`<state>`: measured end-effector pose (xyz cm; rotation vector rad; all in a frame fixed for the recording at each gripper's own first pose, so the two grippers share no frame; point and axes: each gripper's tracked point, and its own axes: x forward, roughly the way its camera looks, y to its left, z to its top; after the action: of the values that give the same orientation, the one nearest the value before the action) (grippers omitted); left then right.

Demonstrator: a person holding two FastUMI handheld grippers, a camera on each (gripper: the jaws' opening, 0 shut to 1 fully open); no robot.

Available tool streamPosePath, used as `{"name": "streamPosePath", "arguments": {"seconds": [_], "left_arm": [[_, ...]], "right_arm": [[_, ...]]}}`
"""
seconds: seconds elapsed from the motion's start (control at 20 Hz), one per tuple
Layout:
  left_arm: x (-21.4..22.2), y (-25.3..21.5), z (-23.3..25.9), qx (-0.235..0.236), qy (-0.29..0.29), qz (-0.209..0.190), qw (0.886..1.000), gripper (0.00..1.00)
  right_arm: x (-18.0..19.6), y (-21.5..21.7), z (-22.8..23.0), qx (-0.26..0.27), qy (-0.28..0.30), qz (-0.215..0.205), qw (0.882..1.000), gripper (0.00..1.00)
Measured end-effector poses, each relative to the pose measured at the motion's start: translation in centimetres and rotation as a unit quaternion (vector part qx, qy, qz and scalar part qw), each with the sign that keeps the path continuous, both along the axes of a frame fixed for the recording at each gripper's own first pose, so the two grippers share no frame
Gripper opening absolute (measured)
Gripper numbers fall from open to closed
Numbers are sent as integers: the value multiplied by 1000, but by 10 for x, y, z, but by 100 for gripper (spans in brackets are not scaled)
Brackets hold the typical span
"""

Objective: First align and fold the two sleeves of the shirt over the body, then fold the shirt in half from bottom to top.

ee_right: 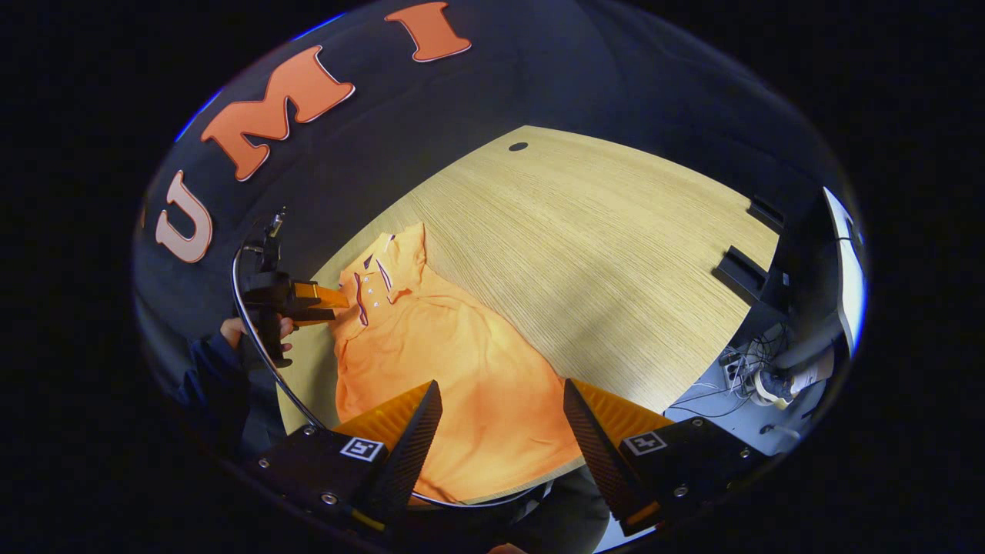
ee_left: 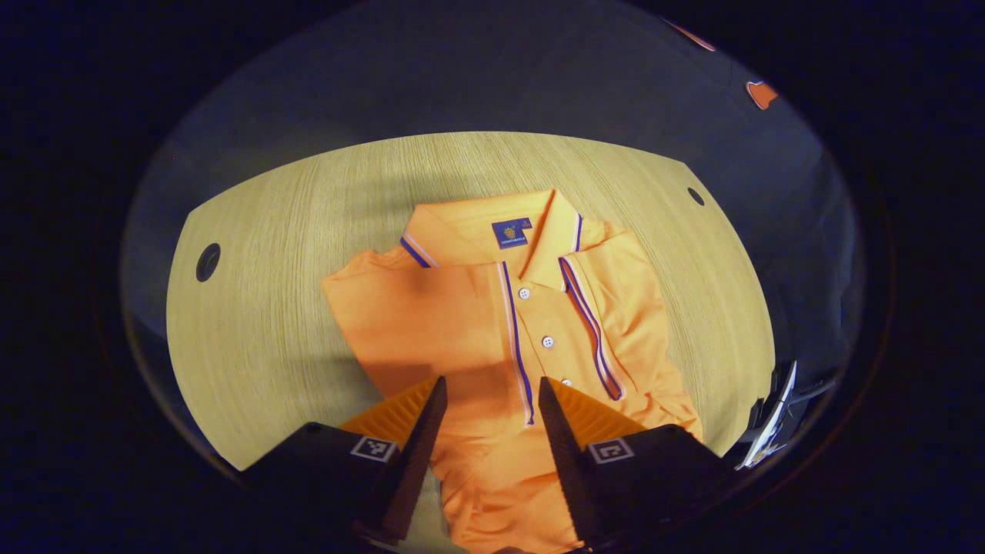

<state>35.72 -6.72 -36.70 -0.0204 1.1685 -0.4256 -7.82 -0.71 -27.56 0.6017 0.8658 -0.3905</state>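
Left gripper view: the orange polo shirt (ee_left: 500, 338) is lying face up on the wooden counter (ee_left: 254, 308), collar away from the camera, placket buttoned; both sleeves are appearing to lie folded in over the body, the right-hand one showing its striped cuff beside the placket, so the first step is looking done by my judgement; the left gripper (ee_left: 489, 400) is hovering above the chest with its fingers spread and nothing between them; the hem end is running out of sight under the fingers.

Right gripper view: the shirt (ee_right: 446, 354) is being seen from the hem end, stretching full length toward the collar, so the bottom-to-top fold is judged as not yet made; the right gripper (ee_right: 500, 408) is hanging over the lower body, fingers spread and holding nothing; farther off, the left gripper (ee_right: 323, 304) is showing beside the collar, held by a hand (ee_right: 238, 332) in a dark sleeve; a monitor (ee_right: 843, 261) and loose cables (ee_right: 739, 369) are sitting past the counter's (ee_right: 600, 254) far edge.
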Motion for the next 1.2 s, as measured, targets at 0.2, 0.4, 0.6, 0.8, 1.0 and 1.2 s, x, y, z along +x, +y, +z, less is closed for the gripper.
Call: {"name": "streamPosePath", "arguments": {"seconds": [0.2,0.4,0.6,0.8,1.0,1.2], "left_arm": [[-28,16,15,-1,-12,18,1000,91],[-53,38,40,1,-76,31,997,99],[-97,54,67,-11,-109,55,992,98],[-148,70,64,6,-112,68,991,98],[-214,75,45,-2,-61,89,994,99],[-263,86,21,12,-33,111,993,99]], "right_arm": [[-3,-3,-5,-11,7,31,999,98],[2,-9,-8,-32,13,102,994,99],[11,-17,-11,-52,10,157,986,99],[9,-18,-24,-57,22,210,976,99],[2,-17,-46,-59,44,253,965,99],[-9,-12,-69,-53,67,290,953,99]]}}
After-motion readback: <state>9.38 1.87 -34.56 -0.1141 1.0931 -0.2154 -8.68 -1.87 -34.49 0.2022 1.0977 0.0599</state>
